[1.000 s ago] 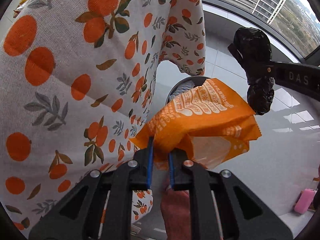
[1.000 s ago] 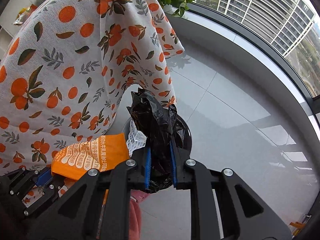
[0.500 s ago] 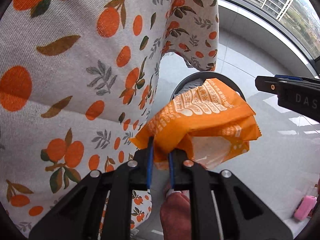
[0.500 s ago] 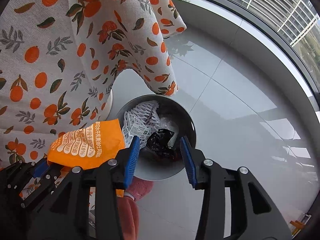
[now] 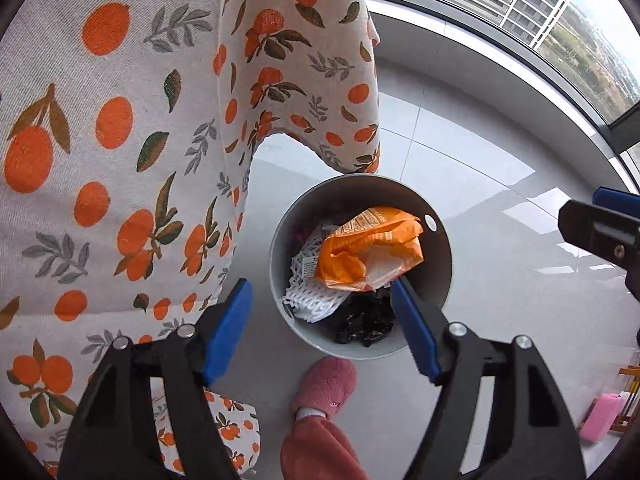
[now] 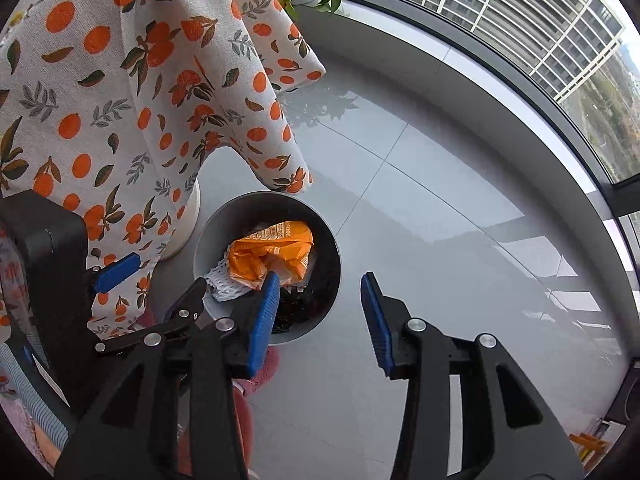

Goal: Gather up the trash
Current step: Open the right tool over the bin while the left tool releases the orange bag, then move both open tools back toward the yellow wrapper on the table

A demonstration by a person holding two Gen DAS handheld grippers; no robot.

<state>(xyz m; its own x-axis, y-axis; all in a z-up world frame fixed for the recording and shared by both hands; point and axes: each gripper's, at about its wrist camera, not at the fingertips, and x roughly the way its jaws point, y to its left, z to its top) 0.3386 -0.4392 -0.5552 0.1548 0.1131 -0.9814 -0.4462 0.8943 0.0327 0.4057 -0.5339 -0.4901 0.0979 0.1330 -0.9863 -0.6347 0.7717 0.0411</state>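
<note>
Orange wrapper [image 5: 372, 248] in grey bin [image 5: 440, 280]; left hand-held gripper [image 5: 320, 320] just spread, right hand-held gripper [image 6: 320, 312] apart, both empty.

Black plastic left tongs [image 5: 320, 324] and right tongs [image 6: 318, 316] bear blue ribbed pads [image 5: 226, 328] and silver screws [image 5: 185, 331]. The person wears a fuzzy pink slipper [image 5: 326, 386].

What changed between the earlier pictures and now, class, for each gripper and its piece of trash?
The left gripper has just opened, dropping the orange wrapper into the grey bin. The right gripper let go of the black bag, now lying in the bin. The tablecloth and bin stayed put.
</note>
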